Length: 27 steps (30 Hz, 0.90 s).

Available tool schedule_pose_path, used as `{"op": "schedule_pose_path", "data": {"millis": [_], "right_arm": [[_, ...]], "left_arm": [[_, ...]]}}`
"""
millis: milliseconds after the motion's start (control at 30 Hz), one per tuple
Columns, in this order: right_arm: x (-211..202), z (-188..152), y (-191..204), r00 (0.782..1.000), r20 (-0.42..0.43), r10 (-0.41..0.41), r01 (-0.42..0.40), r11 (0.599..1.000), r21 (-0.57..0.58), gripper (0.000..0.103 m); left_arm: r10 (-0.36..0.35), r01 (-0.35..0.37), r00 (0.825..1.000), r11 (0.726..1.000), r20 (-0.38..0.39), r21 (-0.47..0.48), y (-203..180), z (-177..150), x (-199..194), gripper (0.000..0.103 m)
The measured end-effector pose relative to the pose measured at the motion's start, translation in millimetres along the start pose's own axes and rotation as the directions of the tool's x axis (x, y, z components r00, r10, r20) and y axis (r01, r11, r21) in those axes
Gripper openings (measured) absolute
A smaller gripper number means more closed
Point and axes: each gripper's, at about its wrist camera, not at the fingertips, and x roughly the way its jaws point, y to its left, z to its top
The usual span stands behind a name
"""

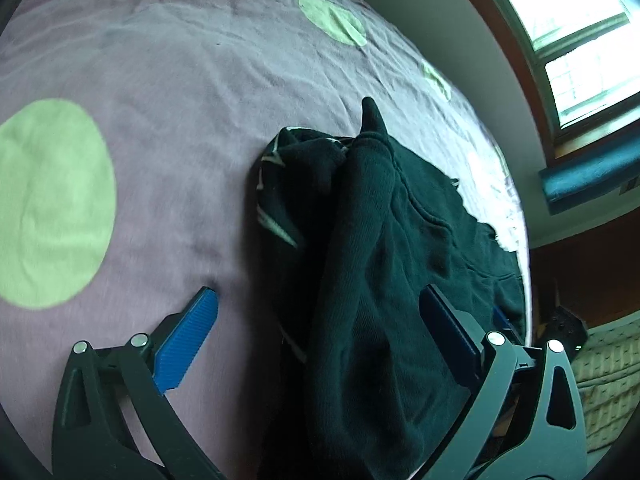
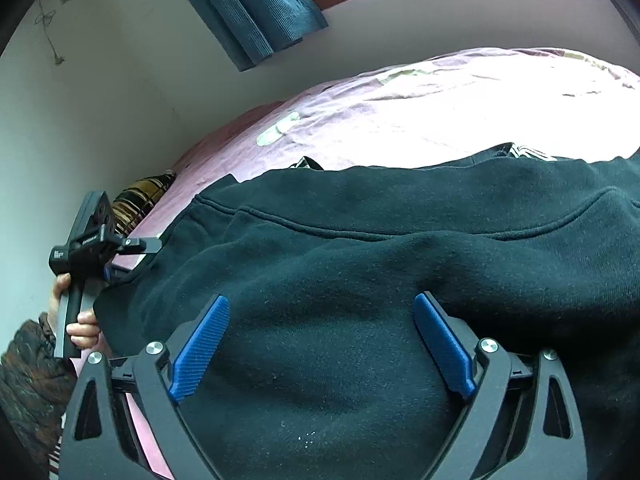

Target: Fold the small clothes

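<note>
A black sweatshirt (image 1: 400, 240) lies bunched on a mauve bedsheet (image 1: 180, 120) with green dots. A long fold of it runs up between the fingers of my left gripper (image 1: 318, 292), which is open; its left pad (image 1: 188, 344) hangs over bare sheet and its right pad (image 1: 448, 328) over the cloth. In the right wrist view the sweatshirt (image 2: 360, 280) fills the lower frame, a curved seam crossing it. My right gripper (image 2: 320, 300) stands open just above the fabric, its pads not pressing on it. My left gripper (image 2: 100, 240) shows at the garment's left edge, held by a hand (image 2: 80, 328).
The bed's far edge meets a pale wall (image 2: 120, 100). A blue curtain (image 2: 248, 8) hangs below a window (image 1: 580, 40). A striped dark and yellow cloth (image 2: 140, 196) lies at the bed's left end. A quilted cream surface (image 1: 608, 380) lies beyond the bed's right edge.
</note>
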Motion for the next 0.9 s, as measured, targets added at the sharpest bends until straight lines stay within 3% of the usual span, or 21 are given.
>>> {"op": "schedule_pose_path", "data": {"millis": [100,233,267,467,500,567,600,633,733,900], "right_arm": [[-1,-1,-1,1.0,0.008,0.003,-0.003,1.0,0.002,0.093],[1,-1,2,1.0,0.013,-0.007,0.007,1.0,-0.013,0.093],[1,-1,2,1.0,0.013,-0.007,0.007,1.0,-0.014,0.093],[2,-1,3,1.0,0.013,-0.013,0.013,1.0,-0.021,0.094],[2,-1,3,1.0,0.013,-0.013,0.014,1.0,-0.021,0.094],[2,-2,3,1.0,0.012,-0.016,0.016,1.0,-0.022,0.094],[2,-2,4,1.0,0.012,-0.018,0.018,1.0,-0.023,0.094],[2,-2,4,1.0,0.013,-0.02,0.02,0.999,-0.025,0.094],[2,-2,4,1.0,0.013,-0.02,0.02,1.0,-0.024,0.094],[1,-3,5,1.0,0.015,-0.018,0.018,1.0,-0.021,0.094]], "left_arm": [[0.087,-0.078,0.995,0.985,-0.053,0.154,-17,4,11,0.1],[0.211,-0.178,0.976,0.918,-0.056,0.356,-39,-9,20,0.101],[0.219,-0.188,0.975,0.912,-0.045,0.364,-40,-11,21,0.101],[0.169,-0.158,0.986,0.939,-0.009,0.307,-34,-14,16,0.096],[0.16,-0.15,0.987,0.943,-0.009,0.296,-33,-14,13,0.087],[0.091,-0.079,0.995,0.961,-0.034,0.264,-33,-16,8,0.056],[0.044,-0.028,0.997,0.97,-0.059,0.24,-32,-14,10,0.035],[0.02,-0.005,0.998,0.976,-0.066,0.218,-33,-14,11,0.031],[0.035,-0.024,0.998,0.972,-0.046,0.234,-41,-18,9,0.02],[-0.012,0.011,1.0,0.981,0.006,0.193,-60,-16,-14,0.016]]}}
